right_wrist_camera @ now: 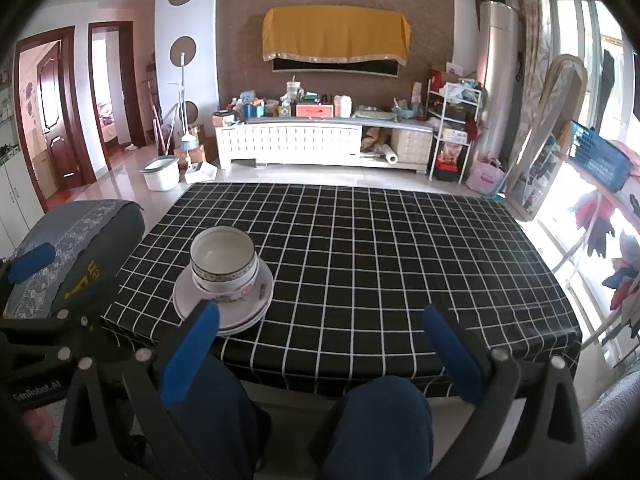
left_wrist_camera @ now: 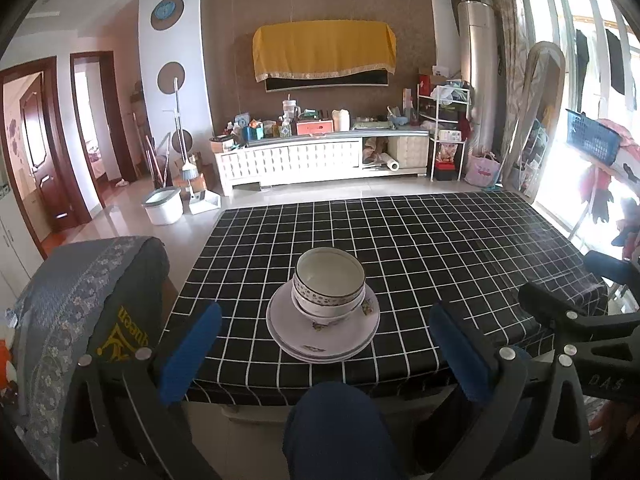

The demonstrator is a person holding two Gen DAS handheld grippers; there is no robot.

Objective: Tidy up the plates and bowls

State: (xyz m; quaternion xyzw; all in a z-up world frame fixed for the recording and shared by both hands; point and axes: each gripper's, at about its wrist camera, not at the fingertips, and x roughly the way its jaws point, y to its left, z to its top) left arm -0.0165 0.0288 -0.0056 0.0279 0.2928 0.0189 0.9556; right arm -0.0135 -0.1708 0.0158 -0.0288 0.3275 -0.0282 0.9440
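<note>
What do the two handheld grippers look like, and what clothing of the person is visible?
The left gripper and the right gripper each have a black plastic frame, silver round bolts and two blue padded fingers. White lettering marks the frames. The person wears dark blue trousers.

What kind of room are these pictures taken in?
Most likely a lived-in home living room. A low white media cabinet crowded with household items stands under a wall screen draped in yellow cloth, and nested ceramic bowls sit on stacked plates on a black checked tablecloth.
</note>
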